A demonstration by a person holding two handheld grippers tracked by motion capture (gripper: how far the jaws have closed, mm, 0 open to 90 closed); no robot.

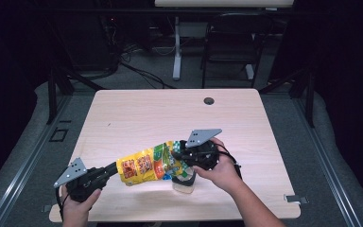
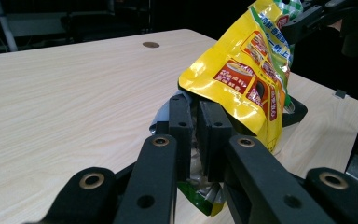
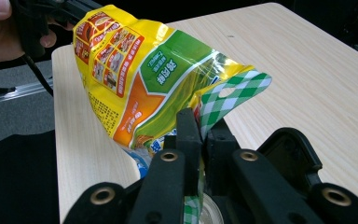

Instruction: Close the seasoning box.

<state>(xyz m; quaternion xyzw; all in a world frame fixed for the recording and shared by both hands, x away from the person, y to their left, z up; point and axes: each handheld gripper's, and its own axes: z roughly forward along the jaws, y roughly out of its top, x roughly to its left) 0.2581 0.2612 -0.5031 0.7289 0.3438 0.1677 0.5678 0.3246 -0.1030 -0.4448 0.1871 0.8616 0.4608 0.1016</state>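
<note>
Near the front edge of the tabletop (image 1: 137, 113), the left gripper (image 1: 105, 174) and the right gripper (image 1: 182, 153) each pinch one end of the snack bag (image 1: 146, 164), which hangs between them above the wood. A clear container (image 1: 184, 184) stands under the right gripper. The bag is glossy yellow with orange and green panels and a green-checked top; far behind, a round hole (image 1: 209, 100) sits near the back edge.

The left tool (image 1: 108, 171) lies low, pointing right, its black jaws nearly together and clamped on a crinkled yellow-and-green foil snack bag (image 1: 147, 163). The right tool (image 1: 179, 152) points left, jaws pinching the bag's other end, its hand (image 1: 221, 171) wrapped around it.
</note>
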